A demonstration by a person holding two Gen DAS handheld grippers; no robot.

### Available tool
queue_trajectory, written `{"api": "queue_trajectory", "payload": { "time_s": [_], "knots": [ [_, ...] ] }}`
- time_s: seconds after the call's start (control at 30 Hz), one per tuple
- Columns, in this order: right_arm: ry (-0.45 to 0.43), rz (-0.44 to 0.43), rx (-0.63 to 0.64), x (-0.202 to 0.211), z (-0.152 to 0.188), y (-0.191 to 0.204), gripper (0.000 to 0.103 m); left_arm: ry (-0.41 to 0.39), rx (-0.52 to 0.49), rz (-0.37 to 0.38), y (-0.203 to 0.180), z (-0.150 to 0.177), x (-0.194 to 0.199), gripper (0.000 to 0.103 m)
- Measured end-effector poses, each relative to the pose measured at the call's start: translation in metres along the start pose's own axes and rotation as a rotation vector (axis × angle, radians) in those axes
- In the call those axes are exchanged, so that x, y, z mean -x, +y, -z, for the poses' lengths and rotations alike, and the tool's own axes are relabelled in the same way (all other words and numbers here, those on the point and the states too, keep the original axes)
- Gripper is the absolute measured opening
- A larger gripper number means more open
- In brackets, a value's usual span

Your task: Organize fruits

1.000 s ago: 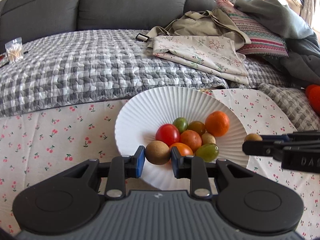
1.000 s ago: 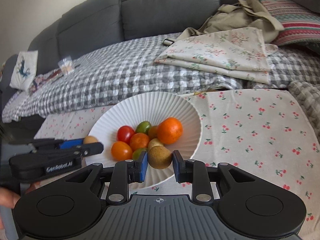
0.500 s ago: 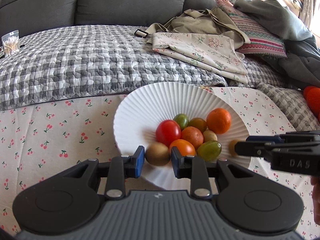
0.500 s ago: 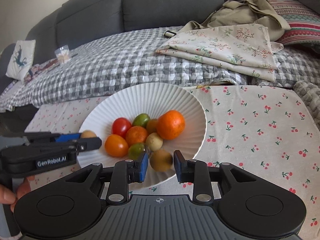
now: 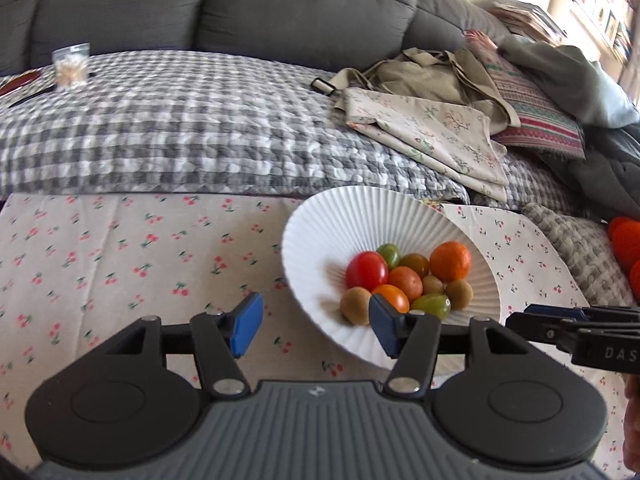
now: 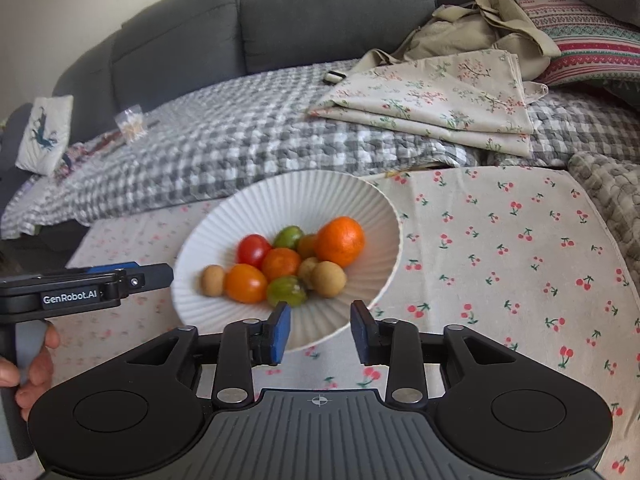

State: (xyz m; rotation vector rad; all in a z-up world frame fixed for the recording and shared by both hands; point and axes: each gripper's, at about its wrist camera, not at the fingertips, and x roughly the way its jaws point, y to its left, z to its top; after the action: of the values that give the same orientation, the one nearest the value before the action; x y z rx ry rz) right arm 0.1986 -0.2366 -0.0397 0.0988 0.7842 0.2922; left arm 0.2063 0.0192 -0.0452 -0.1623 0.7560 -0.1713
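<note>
On the cherry-print cloth [image 6: 500,240] sits a white ribbed plate [image 6: 304,200], and all the visible fruit of the pile lies inside it, gathered toward its near side. At the far right of the pile is a mandarin [image 6: 340,241]; a red tomato [image 6: 253,249] lies at the far left, with a green tomato [image 6: 289,237] just behind it. An orange tomato [image 6: 245,282] and a second green one [image 6: 286,290] lie nearest the right wrist camera. Two small brown fruits (round, dull-skinned) frame the pile: one [image 6: 213,280] at its left edge, touching the orange tomato, and one [image 6: 328,278] at the right, below the mandarin.

Both grippers are empty. The left gripper [image 5: 316,326] has its jaws spread wide; its left blue pad is over bare cloth left of the plate, its right pad over the plate's near left rim, just beside the left brown fruit. The right gripper [image 6: 320,330] also has its jaws apart, poised over the plate's near rim, with nothing between them.

Beyond the plate, a grey checked quilt [image 5: 180,132] covers a grey sofa [image 5: 280,4], with folded floral cloth [image 6: 440,92] at the far right.
</note>
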Motion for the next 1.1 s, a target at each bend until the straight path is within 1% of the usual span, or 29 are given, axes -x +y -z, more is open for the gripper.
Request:
{"api": "queue_trajectory", "payload": {
  "time_s": [0.07, 0.13, 0.2, 0.27, 0.33, 0.37, 0.43, 0.47, 0.5, 0.53, 0.57, 0.6, 0.63, 0.7, 0.73, 0.8, 0.87, 0.97, 1.1],
  "knots": [
    [-0.002, -0.01, 0.002, 0.007, 0.0, 0.006, 0.038, 0.004, -0.01, -0.021, -0.005, 0.003, 0.008, 0.059],
    [-0.002, -0.018, 0.008, 0.013, 0.001, 0.011, 0.042, 0.002, -0.019, -0.049, -0.012, 0.006, 0.016, 0.06],
    [0.015, -0.034, 0.017, 0.017, 0.005, 0.015, 0.052, -0.013, -0.043, -0.081, -0.02, 0.009, 0.025, 0.061],
    [0.038, -0.046, 0.056, 0.02, 0.013, 0.02, 0.054, -0.025, -0.072, -0.098, -0.028, 0.013, 0.034, 0.063],
    [0.051, -0.018, 0.1, 0.023, 0.02, 0.025, 0.054, -0.029, -0.087, -0.11, -0.034, 0.016, 0.041, 0.064],
    [0.05, -0.012, 0.102, 0.027, 0.022, 0.025, 0.054, -0.032, -0.092, -0.113, -0.037, 0.017, 0.046, 0.065],
    [0.041, -0.014, 0.074, 0.037, 0.023, 0.021, 0.055, -0.039, -0.104, -0.124, -0.042, 0.02, 0.055, 0.073],
    [0.034, -0.01, 0.064, 0.043, 0.023, 0.021, 0.06, -0.042, -0.11, -0.132, -0.044, 0.023, 0.061, 0.076],
    [0.024, -0.008, 0.061, 0.049, 0.023, 0.021, 0.066, -0.045, -0.118, -0.139, -0.046, 0.026, 0.067, 0.08],
    [0.017, -0.008, 0.066, 0.056, 0.023, 0.023, 0.07, -0.049, -0.127, -0.143, -0.049, 0.028, 0.073, 0.085],
    [0.012, -0.008, 0.073, 0.064, 0.024, 0.025, 0.078, -0.049, -0.134, -0.149, -0.051, 0.031, 0.079, 0.088],
    [0.009, -0.003, 0.076, 0.071, 0.025, 0.029, 0.084, -0.047, -0.136, -0.159, -0.052, 0.033, 0.085, 0.093],
    [0.011, 0.004, 0.077, 0.077, 0.027, 0.032, 0.086, -0.045, -0.133, -0.17, -0.053, 0.036, 0.092, 0.096],
    [0.016, 0.018, 0.085, 0.088, 0.032, 0.039, 0.088, -0.044, -0.12, -0.188, -0.055, 0.039, 0.106, 0.098],
    [0.017, 0.025, 0.085, 0.094, 0.035, 0.042, 0.089, -0.052, -0.116, -0.192, -0.056, 0.041, 0.114, 0.101],
    [0.022, 0.051, 0.073, 0.105, 0.04, 0.048, 0.095, -0.073, -0.116, -0.209, -0.059, 0.046, 0.129, 0.102],
    [0.002, 0.07, 0.046, 0.119, 0.045, 0.051, 0.101, -0.078, -0.124, -0.223, -0.061, 0.052, 0.139, 0.102],
    [-0.02, 0.068, 0.014, 0.139, 0.053, 0.054, 0.103, -0.072, -0.119, -0.214, -0.064, 0.059, 0.153, 0.102],
    [-0.043, 0.071, 0.03, 0.155, 0.065, 0.063, 0.103, -0.091, -0.118, -0.224, -0.069, 0.065, 0.171, 0.102]
  ]
}}
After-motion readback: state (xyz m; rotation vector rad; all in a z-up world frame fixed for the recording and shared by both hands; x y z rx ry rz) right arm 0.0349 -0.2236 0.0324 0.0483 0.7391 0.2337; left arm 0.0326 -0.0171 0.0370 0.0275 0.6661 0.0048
